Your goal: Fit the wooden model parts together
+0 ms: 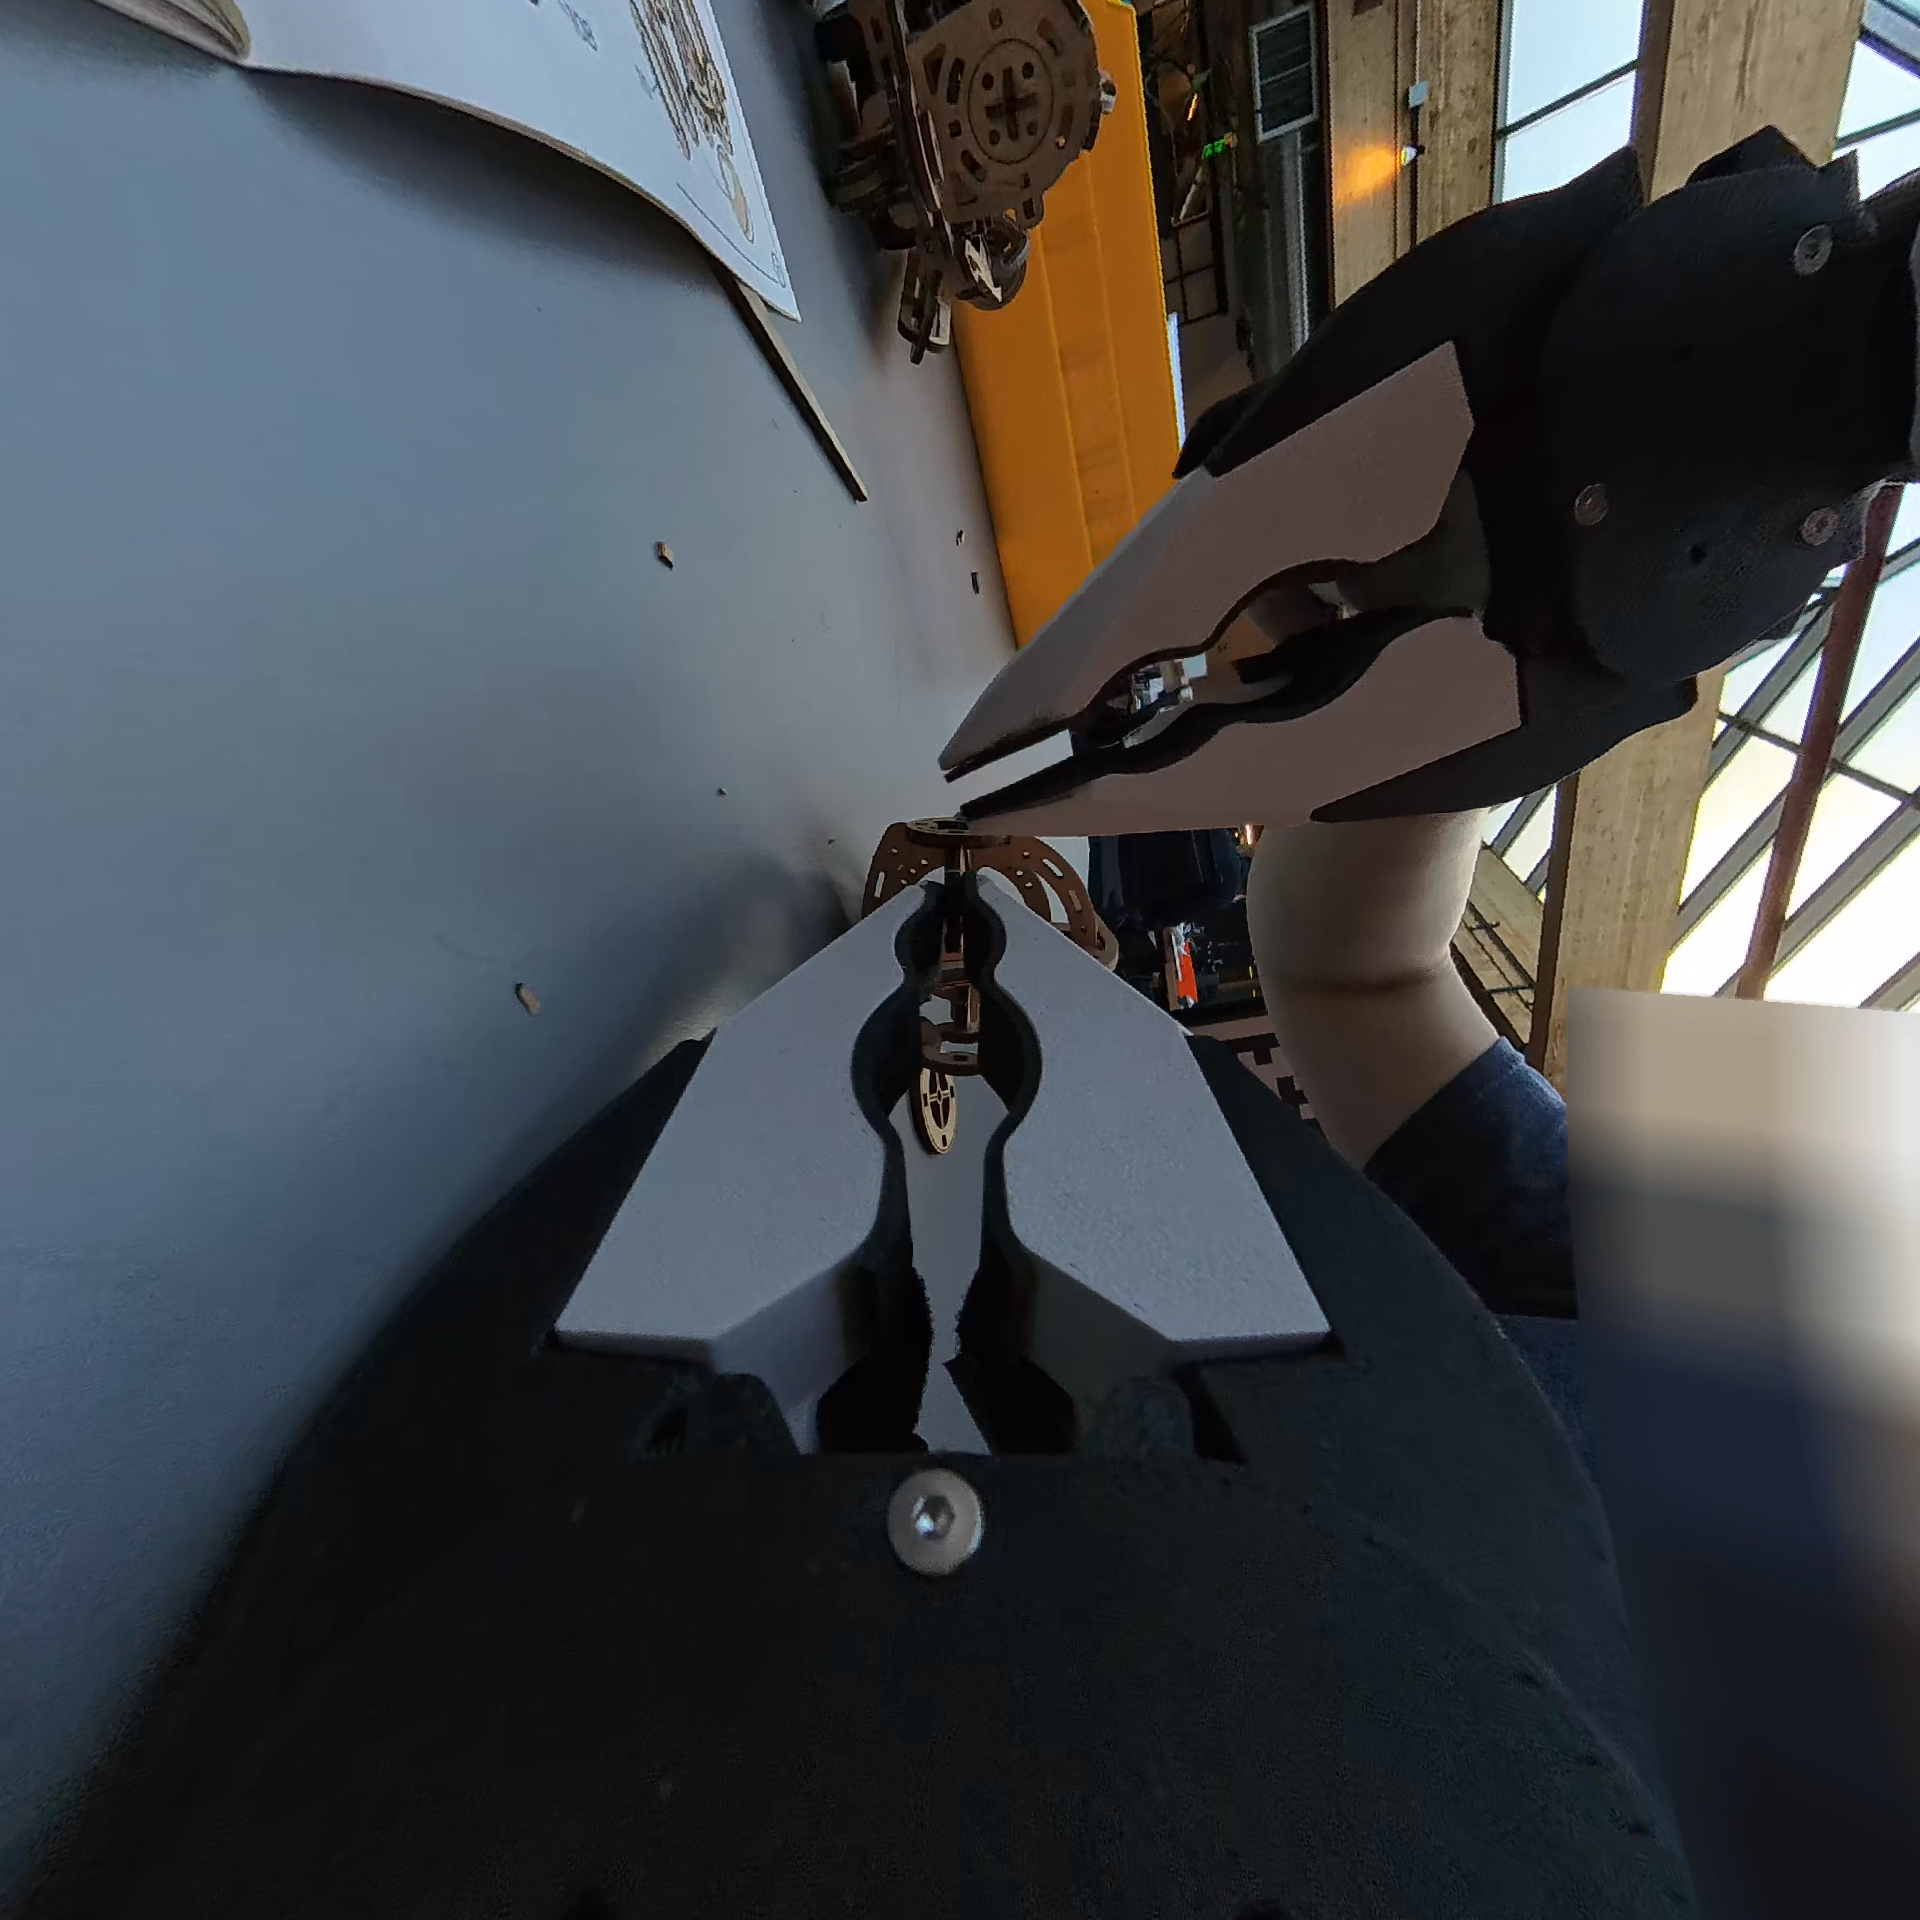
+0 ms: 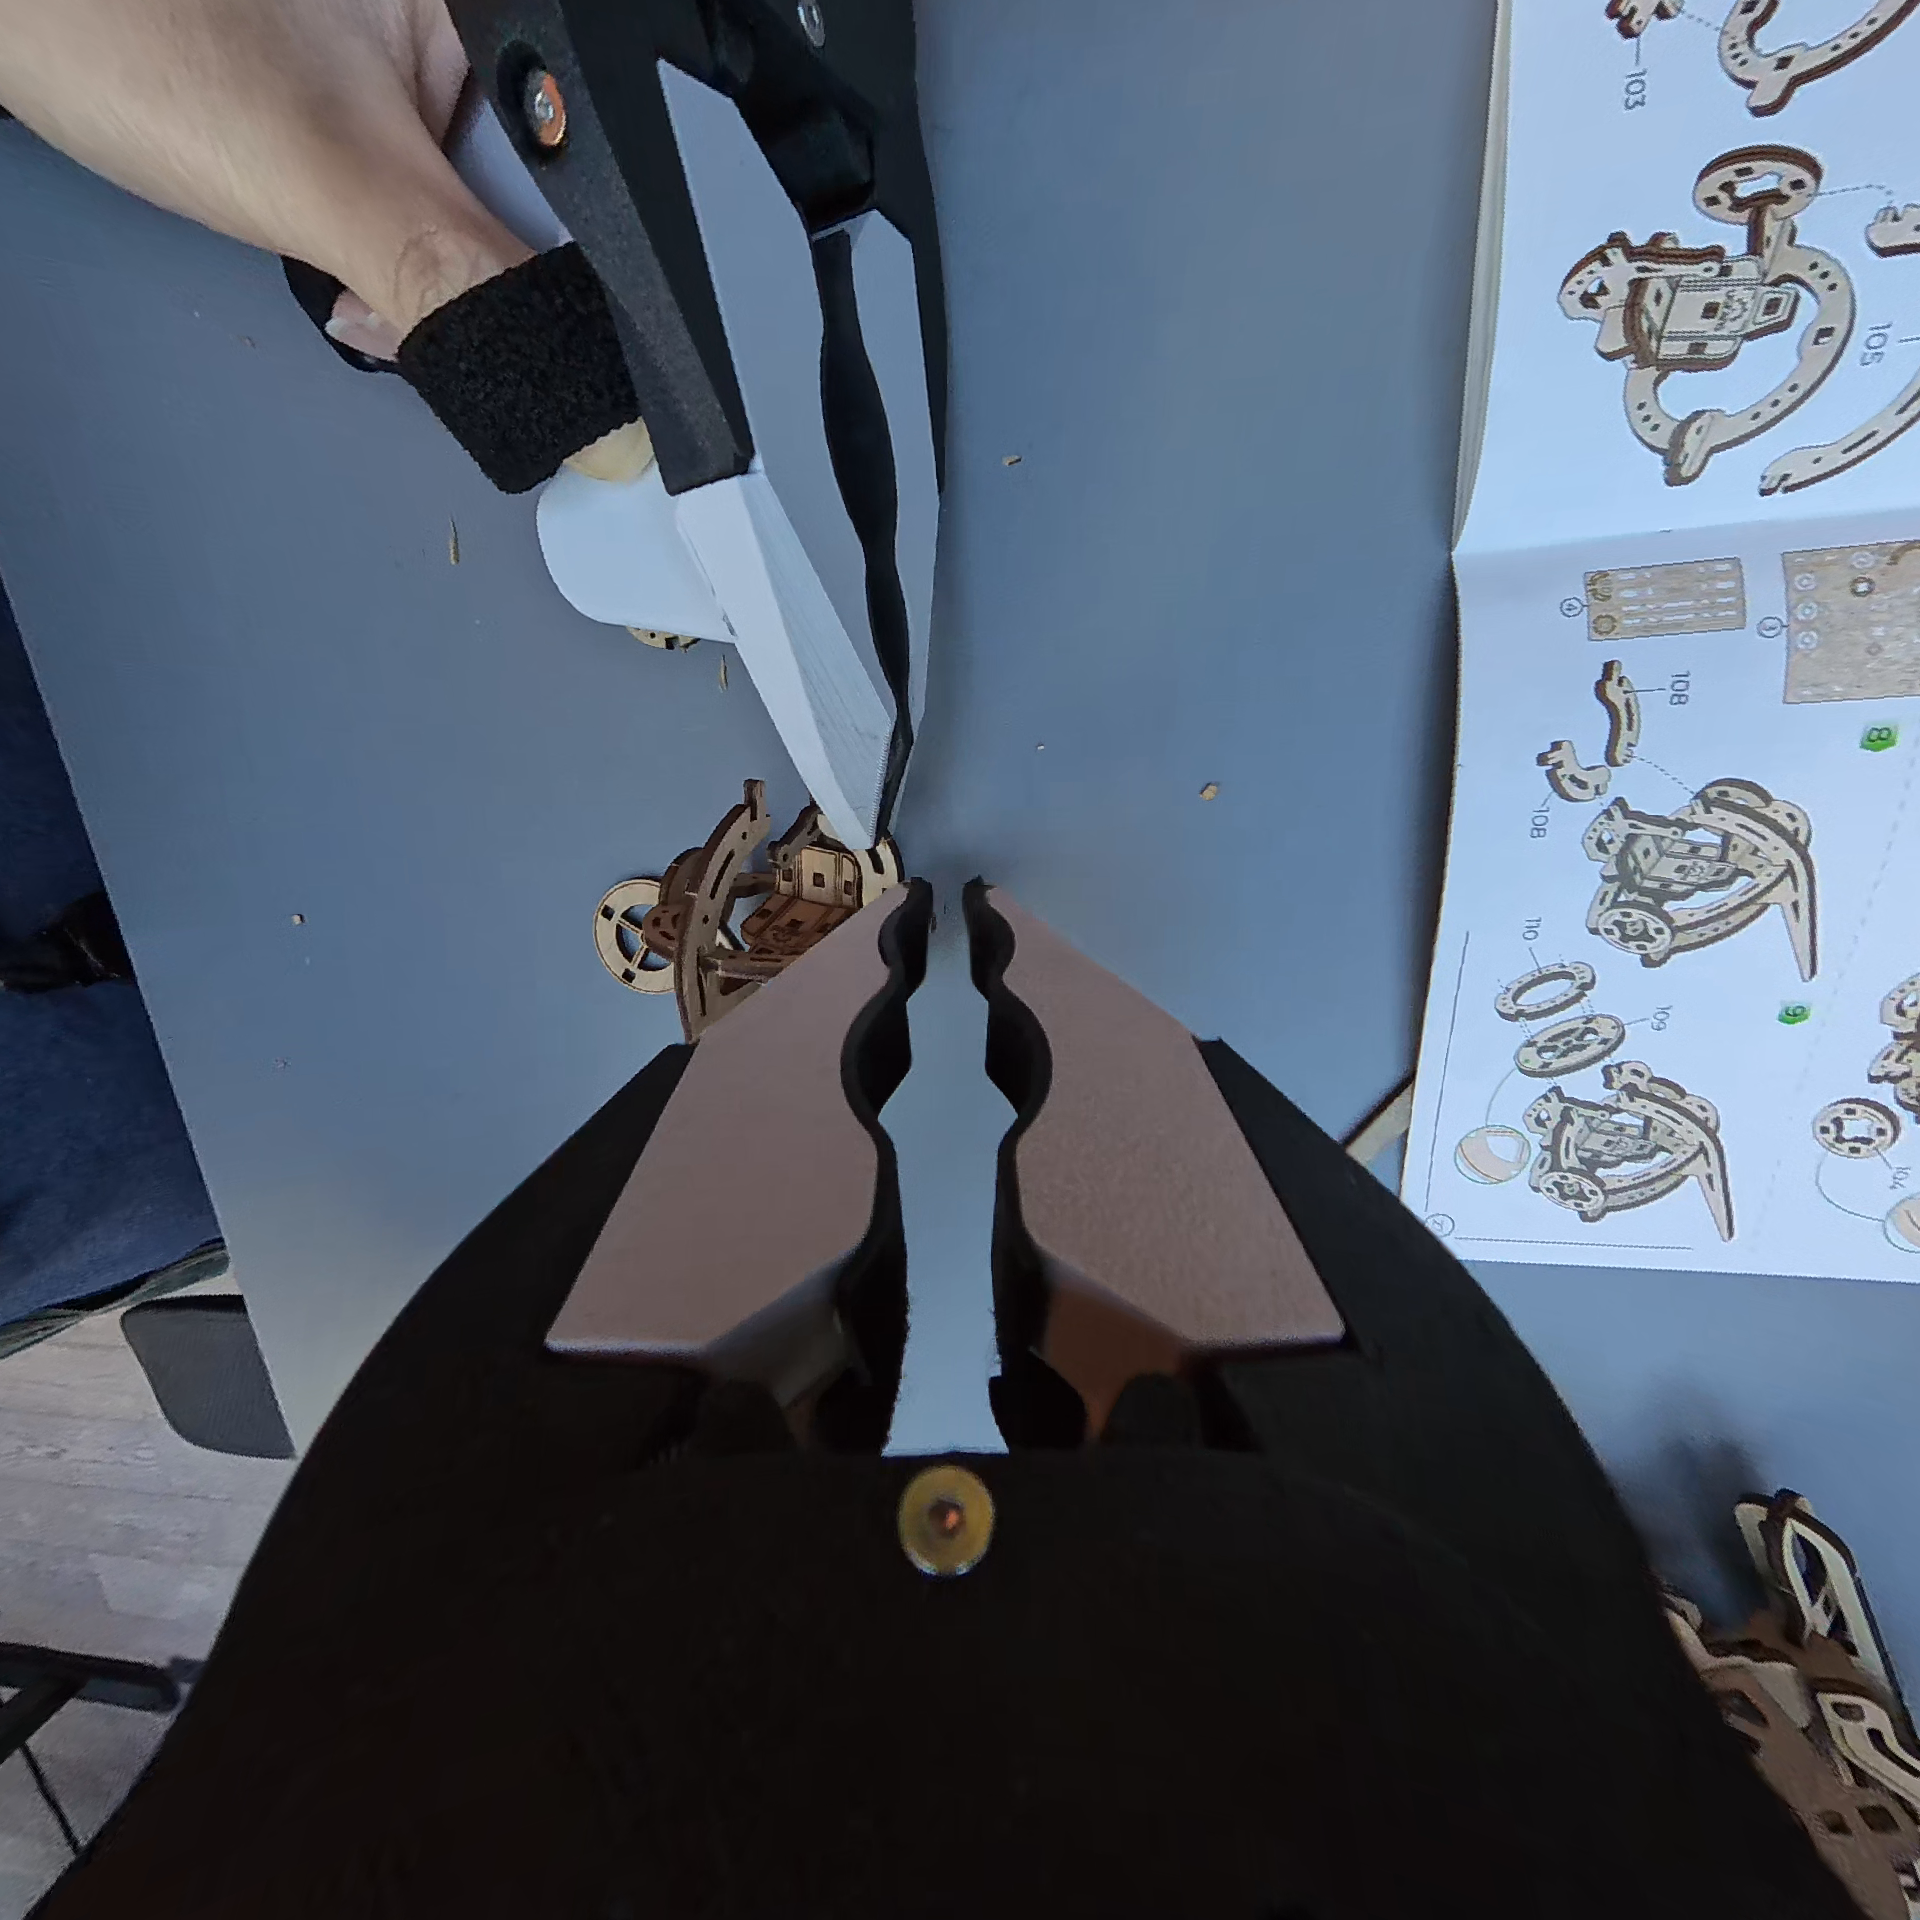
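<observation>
My left gripper (image 1: 951, 883) is shut on a small wooden sub-assembly (image 1: 951, 971) with horseshoe-shaped arcs (image 1: 1049, 873) and a spoked wheel (image 1: 935, 1112). It holds the piece just above the grey table (image 1: 416, 623). In the right wrist view the left gripper (image 2: 883, 826) comes in from the top, pinching the same sub-assembly (image 2: 790, 904), whose wheel (image 2: 634, 935) points left. My right gripper (image 2: 945, 891) is slightly open and empty, its tips just right of the piece. In the left wrist view the right gripper (image 1: 954, 792) hovers close over a small round disc (image 1: 935, 828) at the top of the piece.
An open instruction booklet (image 2: 1683, 727) lies on the right of the table. A larger built wooden model (image 1: 966, 114) stands farther off, next to a yellow block (image 1: 1070, 395). It also shows in the right wrist view (image 2: 1808, 1704). Small wood chips (image 2: 1207, 792) dot the table. A person's hand (image 2: 260, 156) holds the left gripper. My two grippers' fingertips are within a few centimetres of each other.
</observation>
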